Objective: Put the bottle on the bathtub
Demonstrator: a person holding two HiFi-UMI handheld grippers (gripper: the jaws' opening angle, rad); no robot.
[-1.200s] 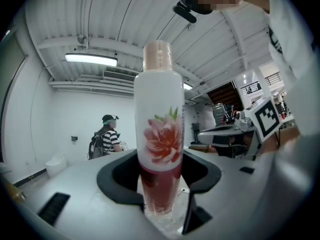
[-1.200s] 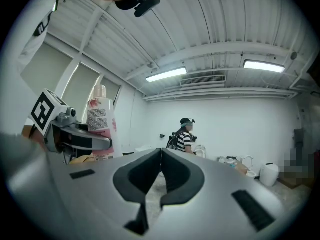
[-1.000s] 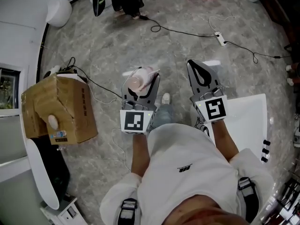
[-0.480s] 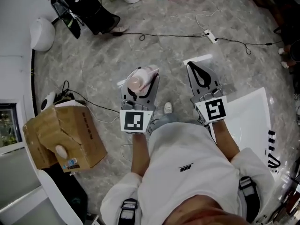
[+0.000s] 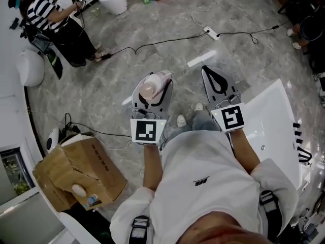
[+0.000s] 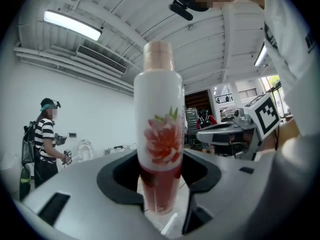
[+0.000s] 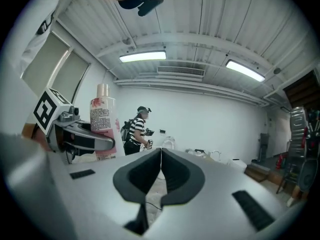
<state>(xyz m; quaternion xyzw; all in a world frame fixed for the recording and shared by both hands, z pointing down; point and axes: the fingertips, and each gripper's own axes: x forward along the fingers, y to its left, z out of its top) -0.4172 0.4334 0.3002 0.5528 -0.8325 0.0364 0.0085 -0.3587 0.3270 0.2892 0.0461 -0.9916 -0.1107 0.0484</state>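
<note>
Swinging round since the earlier frame, the head view now has the cardboard box [image 5: 81, 174] down in the lower left instead of at mid left. A person in a striped shirt [image 5: 48, 19] has come into the upper left corner, and the white bathtub [image 5: 274, 121] fills more of the right side. Both tools keep their places at mid frame. The left gripper [image 5: 152, 93] pinches the bottle [image 5: 155, 83], its jaws pressed against the red lower part while the white body with a pink flower and pink cap rises upright above them in the left gripper view. The bottle hangs over the grey marbled floor [image 5: 152, 39], left of the bathtub and apart from it. The right gripper [image 5: 217, 80] has its jaws pressed together on nothing, near the tub's upper left corner.
</note>
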